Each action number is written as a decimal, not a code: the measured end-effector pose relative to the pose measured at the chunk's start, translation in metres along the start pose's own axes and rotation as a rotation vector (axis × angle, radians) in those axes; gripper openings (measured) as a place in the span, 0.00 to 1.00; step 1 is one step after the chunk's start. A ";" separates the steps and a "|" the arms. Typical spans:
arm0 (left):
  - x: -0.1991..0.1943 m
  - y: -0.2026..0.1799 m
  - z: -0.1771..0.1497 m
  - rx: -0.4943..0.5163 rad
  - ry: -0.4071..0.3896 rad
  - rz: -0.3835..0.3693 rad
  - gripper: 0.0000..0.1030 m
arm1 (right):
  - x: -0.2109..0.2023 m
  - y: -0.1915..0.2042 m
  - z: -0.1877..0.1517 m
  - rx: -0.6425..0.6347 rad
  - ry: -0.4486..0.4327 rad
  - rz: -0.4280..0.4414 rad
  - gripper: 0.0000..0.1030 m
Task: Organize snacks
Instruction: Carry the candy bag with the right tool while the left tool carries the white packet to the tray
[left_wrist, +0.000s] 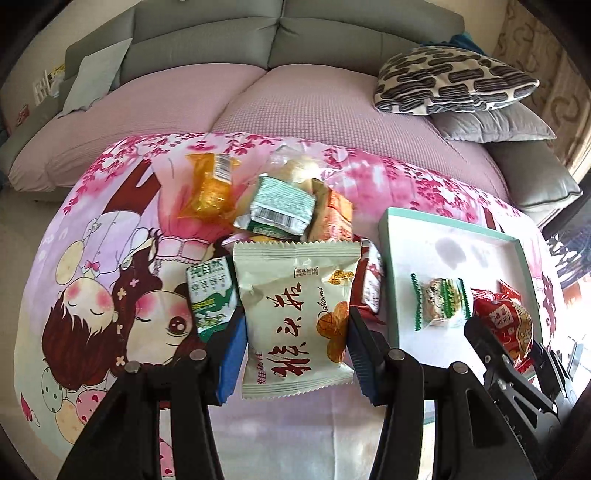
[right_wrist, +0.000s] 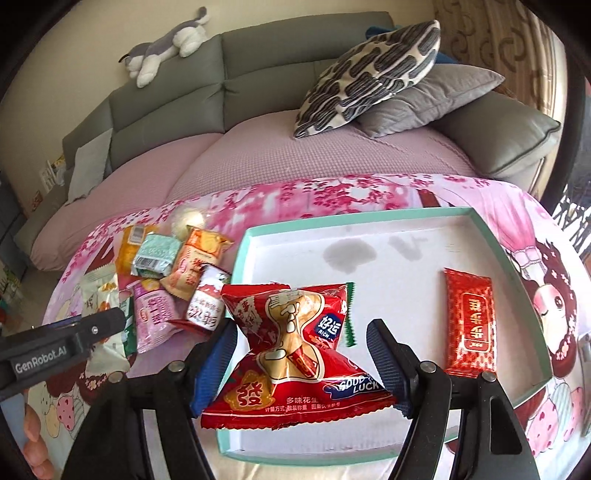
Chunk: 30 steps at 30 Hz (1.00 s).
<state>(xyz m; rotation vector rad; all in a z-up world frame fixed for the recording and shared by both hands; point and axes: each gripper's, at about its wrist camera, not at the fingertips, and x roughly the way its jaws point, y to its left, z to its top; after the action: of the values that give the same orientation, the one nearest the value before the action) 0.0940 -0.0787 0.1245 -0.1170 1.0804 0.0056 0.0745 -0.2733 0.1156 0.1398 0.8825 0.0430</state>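
Left gripper (left_wrist: 295, 332) grips a cream crinkled snack packet with red characters (left_wrist: 295, 314) above the pink cartoon cloth (left_wrist: 110, 258). Right gripper (right_wrist: 303, 354) pinches a red glossy peanut bag (right_wrist: 295, 350) over the teal-rimmed white tray (right_wrist: 406, 266), where a red flat packet (right_wrist: 469, 321) lies.

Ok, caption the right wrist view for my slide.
Right gripper holds a red peanut packet over the teal-rimmed tray, where a red sachet lies.

Both views are taken from the wrists, angled steeply down, close over the table. The teal-rimmed tray (left_wrist: 458, 225) (right_wrist: 369, 218) and snack pile (left_wrist: 280, 206) (right_wrist: 166, 266) are shared, with the sofa (left_wrist: 207, 40) (right_wrist: 166, 96) seen behind
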 end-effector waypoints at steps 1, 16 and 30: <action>0.000 -0.006 0.000 0.011 0.002 -0.009 0.52 | -0.001 -0.006 0.001 0.011 -0.004 -0.010 0.73; 0.006 -0.087 0.010 0.180 -0.046 -0.073 0.52 | 0.006 -0.055 0.010 0.101 -0.054 -0.077 0.73; 0.059 -0.108 0.025 0.214 -0.040 -0.066 0.52 | 0.037 -0.079 0.013 0.148 -0.093 -0.135 0.73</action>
<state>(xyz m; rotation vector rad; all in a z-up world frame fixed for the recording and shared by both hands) 0.1503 -0.1866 0.0946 0.0405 1.0299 -0.1657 0.1065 -0.3493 0.0840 0.2180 0.8003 -0.1542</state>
